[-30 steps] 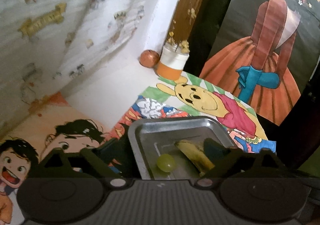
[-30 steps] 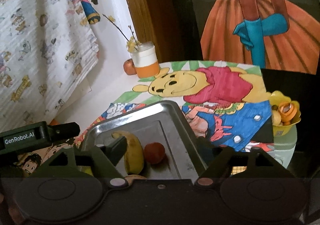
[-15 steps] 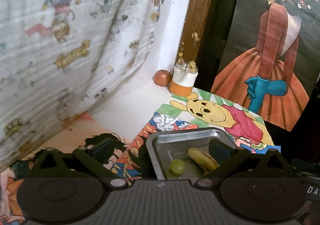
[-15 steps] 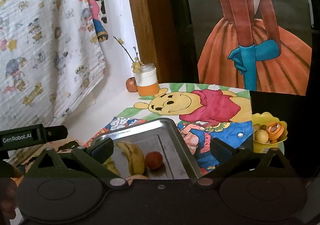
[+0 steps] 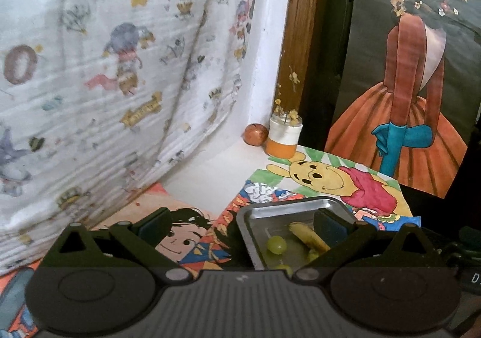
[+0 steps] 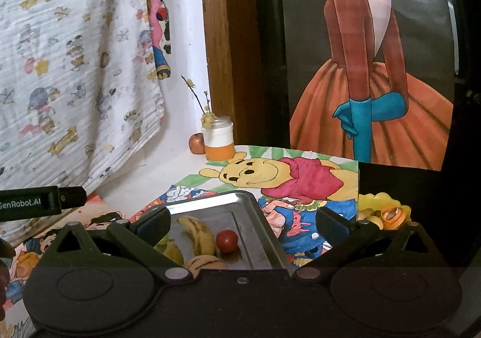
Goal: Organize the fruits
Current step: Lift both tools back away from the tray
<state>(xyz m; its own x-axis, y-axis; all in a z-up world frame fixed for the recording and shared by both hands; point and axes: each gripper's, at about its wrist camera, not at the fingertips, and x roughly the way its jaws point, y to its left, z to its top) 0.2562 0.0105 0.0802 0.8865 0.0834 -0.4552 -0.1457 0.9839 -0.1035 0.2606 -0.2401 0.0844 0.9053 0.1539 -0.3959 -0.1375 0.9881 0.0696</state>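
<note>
A metal tray lies on cartoon mats; it also shows in the left wrist view. In it lie a banana, a small red fruit, an orange fruit at the near edge and green grapes. The banana also shows in the left wrist view. My left gripper is open and empty, above the tray's near left side. My right gripper is open and empty, held above the tray.
A yellow bowl with small fruits sits at the table's right edge. A white and orange jar with twigs and an apple stand in the back corner. A patterned cloth hangs on the left.
Both grippers have pulled back and risen from the tray, so it looks smaller and lower. Both stay open and empty. The fruits have not moved.
</note>
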